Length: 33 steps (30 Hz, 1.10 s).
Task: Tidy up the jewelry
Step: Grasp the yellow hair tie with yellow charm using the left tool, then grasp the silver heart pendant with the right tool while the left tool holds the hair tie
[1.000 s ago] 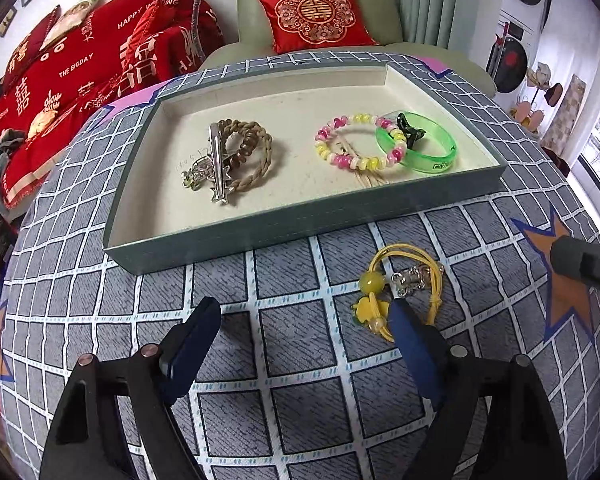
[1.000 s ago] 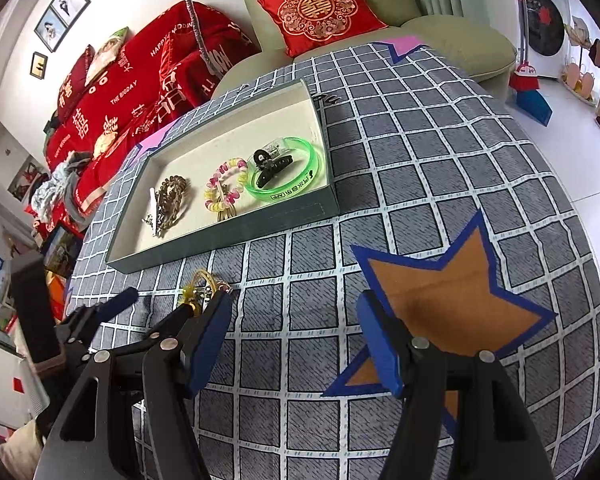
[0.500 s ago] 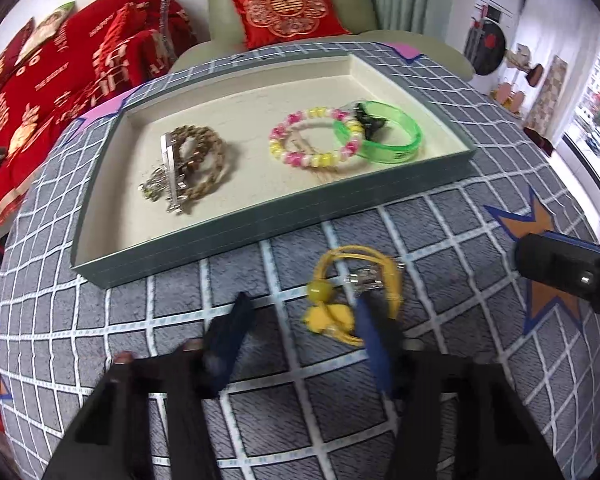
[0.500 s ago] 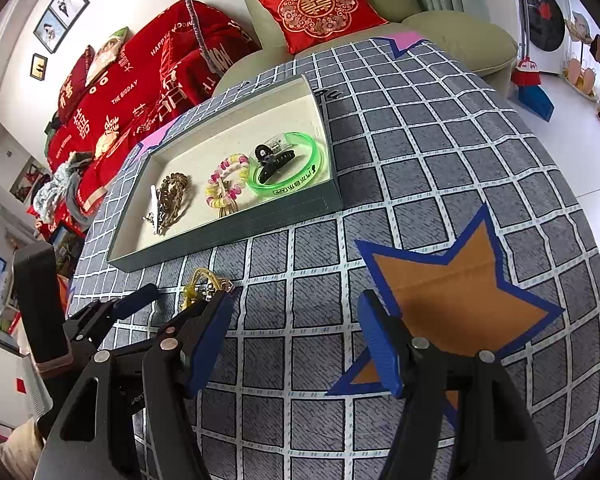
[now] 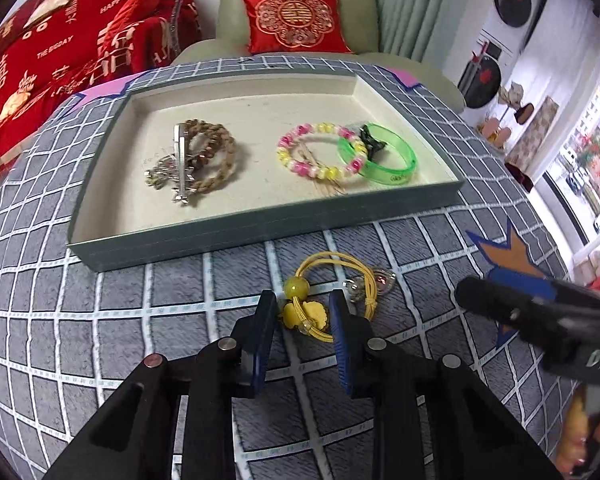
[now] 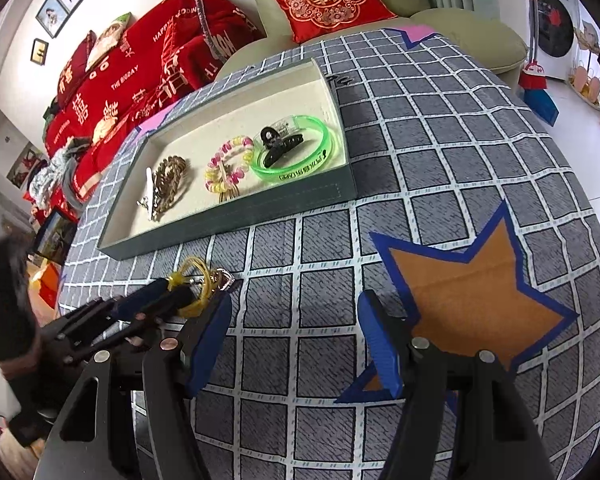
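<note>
grid-pattern cloth (image 5: pixel 100 320) on table, tray (image 5: pixel 260 232) already holding other pieces. my left gripper (image 5: pixel 302 314) half-closed, jaws straddling yellow hair tie (image 5: pixel 300 312) just outside tray, guessing pinch next. right gripper (image 6: pixel 296 336) wide open, idle beside.

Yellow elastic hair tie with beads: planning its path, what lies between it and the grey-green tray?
Only bare checked tablecloth separates the yellow hair tie from the tray, per the left wrist view.
</note>
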### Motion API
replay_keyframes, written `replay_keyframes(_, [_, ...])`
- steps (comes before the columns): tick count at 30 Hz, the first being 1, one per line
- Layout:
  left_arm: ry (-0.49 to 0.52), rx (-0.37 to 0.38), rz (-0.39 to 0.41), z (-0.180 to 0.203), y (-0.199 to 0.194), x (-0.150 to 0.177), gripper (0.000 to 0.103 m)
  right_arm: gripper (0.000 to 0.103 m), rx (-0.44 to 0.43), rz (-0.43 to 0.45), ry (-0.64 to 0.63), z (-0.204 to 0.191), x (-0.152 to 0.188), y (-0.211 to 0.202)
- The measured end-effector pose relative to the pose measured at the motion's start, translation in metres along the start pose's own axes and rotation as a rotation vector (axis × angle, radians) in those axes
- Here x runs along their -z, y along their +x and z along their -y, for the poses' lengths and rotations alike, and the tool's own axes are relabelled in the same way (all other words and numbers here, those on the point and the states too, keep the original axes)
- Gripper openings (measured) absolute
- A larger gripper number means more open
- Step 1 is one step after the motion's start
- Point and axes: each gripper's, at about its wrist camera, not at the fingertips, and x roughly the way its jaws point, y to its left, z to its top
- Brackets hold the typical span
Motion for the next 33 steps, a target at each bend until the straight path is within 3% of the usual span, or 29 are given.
replay_keyframes(20, [-0.044, -0.023, 0.042, -0.031, -0.025, 0.003, 0.039, 0.069, 0.074, -0.017, -0.298, -0.071, -0.001, 0.036])
replay_keyframes(24, [-0.093, 0.009, 0.032, -0.041, -0.025, 0.0, 0.039, 0.069, 0.082, -0.019, -0.331, -0.079, 0.0, 0.041])
replay_keyframes(33, [-0.064, 0.062, 0.081, -0.028, -0.041, -0.018, 0.039, 0.069, 0.053, -0.01, -0.354, -0.077, 0.004, 0.033])
